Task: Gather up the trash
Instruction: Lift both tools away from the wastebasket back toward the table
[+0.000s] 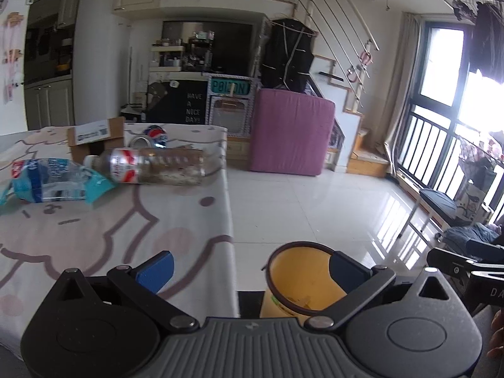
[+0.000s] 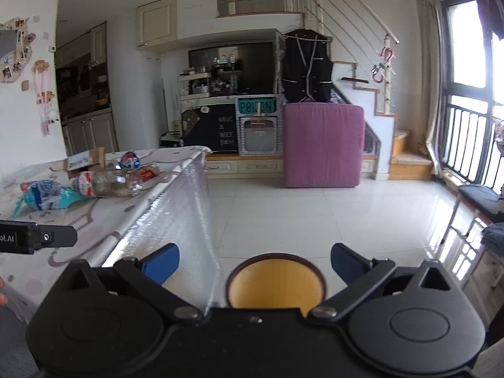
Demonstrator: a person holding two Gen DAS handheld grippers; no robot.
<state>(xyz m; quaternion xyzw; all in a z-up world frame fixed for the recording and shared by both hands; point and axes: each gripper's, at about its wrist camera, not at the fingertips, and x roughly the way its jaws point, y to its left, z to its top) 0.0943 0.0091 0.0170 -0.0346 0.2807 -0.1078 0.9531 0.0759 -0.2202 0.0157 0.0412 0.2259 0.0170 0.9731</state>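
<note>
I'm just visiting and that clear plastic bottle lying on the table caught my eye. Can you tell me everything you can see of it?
The clear plastic bottle lies on its side on the table's patterned cloth, near the far edge. It has a white cap at its left end, a red-and-white label beside the cap, and a ribbed body that looks grimy or speckled inside. A crumpled blue plastic wrapper lies against its cap end, and a Pepsi can and an open cardboard box sit just behind it. No fingers touch it.

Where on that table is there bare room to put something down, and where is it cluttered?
The near half of the tablecloth, between the left gripper and the blue wrapper, lies bare. The far end is crowded: clear bottle, Pepsi can and cardboard box sit packed together.
</note>
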